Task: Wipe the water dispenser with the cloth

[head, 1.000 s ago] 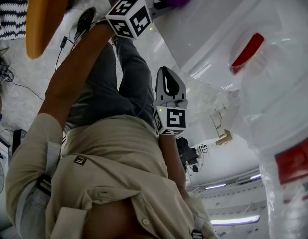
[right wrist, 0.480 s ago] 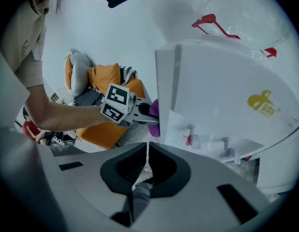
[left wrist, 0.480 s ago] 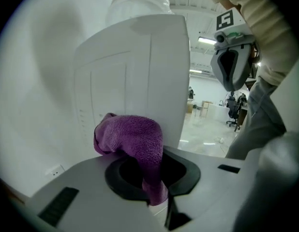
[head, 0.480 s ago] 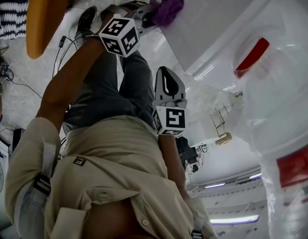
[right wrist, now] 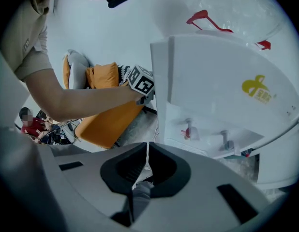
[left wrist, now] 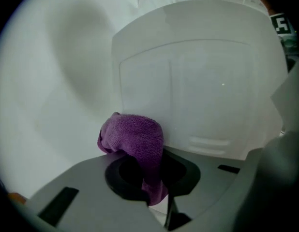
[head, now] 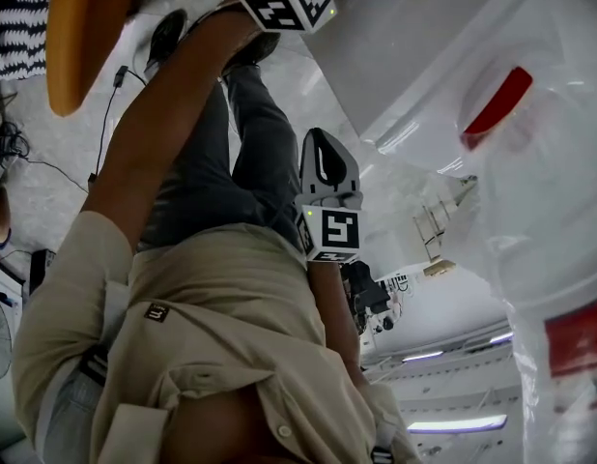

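- The purple cloth [left wrist: 135, 134] is fuzzy and bunched into a soft lump, right against the white water dispenser [left wrist: 207, 91].
- The left gripper [left wrist: 156, 192] pinches the cloth between its grey jaws.
- The water dispenser's side is smooth, flat plastic.
- The right gripper [right wrist: 146, 151] is apart from the water dispenser, with its jaws pressed together on nothing.
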### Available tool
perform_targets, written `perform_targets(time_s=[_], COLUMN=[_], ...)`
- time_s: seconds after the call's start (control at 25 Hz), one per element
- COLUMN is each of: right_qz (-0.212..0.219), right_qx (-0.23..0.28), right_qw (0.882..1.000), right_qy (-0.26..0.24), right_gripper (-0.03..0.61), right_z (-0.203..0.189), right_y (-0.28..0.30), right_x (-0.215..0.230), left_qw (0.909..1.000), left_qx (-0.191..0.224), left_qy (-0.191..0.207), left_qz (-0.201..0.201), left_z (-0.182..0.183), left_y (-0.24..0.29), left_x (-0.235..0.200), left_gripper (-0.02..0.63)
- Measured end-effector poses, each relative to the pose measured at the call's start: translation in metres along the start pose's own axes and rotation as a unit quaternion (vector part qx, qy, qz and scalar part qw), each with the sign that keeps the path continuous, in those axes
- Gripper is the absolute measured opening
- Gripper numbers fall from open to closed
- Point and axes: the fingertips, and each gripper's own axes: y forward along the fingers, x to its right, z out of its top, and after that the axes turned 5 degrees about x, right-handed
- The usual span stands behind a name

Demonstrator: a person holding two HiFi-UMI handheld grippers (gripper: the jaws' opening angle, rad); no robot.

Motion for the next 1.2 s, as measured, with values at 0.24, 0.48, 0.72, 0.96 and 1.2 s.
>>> perform_targets(time_s=[0.24, 0.48, 0.72, 0.96, 1.2], right_qz=[-0.006, -0.003, 0.002, 0.007, 0.006], right_qx=[-0.001, -0.005, -0.009, -0.014, -0.019], right_qw=[1.0, 1.0, 1.0, 1.0, 1.0], right_qy=[0.005, 0.004, 0.0, -0.006, -0.002], right_gripper=[0.028, 0.028, 0.028, 0.028, 0.028], right_z=[-0.008, -0.01, -0.011, -0.013, -0.019], right_y=[-0.001, 0.0, 0.008, 0.011, 0.013], right_x=[0.008, 0.009, 0.006, 0.002, 0.0], left_qw=[0.9993, 0.9944, 0.9871, 0.9862, 0.9878], left_qx=[-0.015, -0.028, -0.046, -0.04, -0.047], left_qy=[0.032, 0.054, 0.047, 0.029, 0.022], left_qz=[-0.013, -0.087, -0.146, -0.158, -0.147], left_z=[-0.009, -0.041, -0.081, -0.084, -0.09], left_y=[0.01, 0.0, -0.032, -0.037, -0.022], left_x=[-0.01, 0.051, 0.124, 0.141, 0.125], left_gripper=[0.055, 0.055, 0.055, 0.055, 0.055])
